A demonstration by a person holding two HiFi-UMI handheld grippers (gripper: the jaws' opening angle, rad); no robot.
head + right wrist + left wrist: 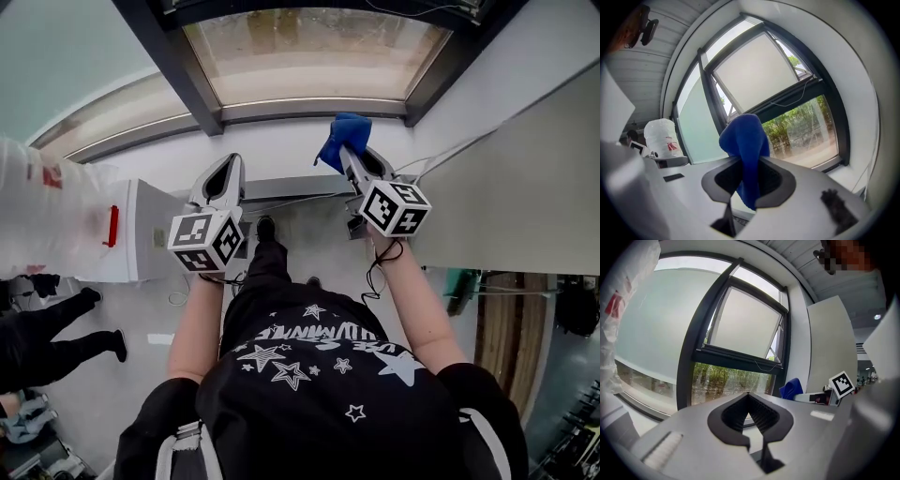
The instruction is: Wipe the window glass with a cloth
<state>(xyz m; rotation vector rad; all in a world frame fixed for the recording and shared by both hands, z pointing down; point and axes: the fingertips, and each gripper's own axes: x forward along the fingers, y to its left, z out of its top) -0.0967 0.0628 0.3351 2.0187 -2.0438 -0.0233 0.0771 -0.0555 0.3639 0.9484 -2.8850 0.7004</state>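
Ahead, filling the wall, stands the large dark-framed window glass (314, 52), untouched so far and apart from both tools. Below it the right claw (749, 164) is clamped tight on the crumpled blue cloth (345, 136), which bunches out past the tips, presumably so that soft fabric, not metal, meets the glass first. Beside it the left claw (749, 397) is closed on nothing, seemingly a spare while the right does the wiping.

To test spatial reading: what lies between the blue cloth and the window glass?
Nothing; the stretch is bare. In the right gripper view, the blue cloth in the right tool faces the window glass unobstructed.
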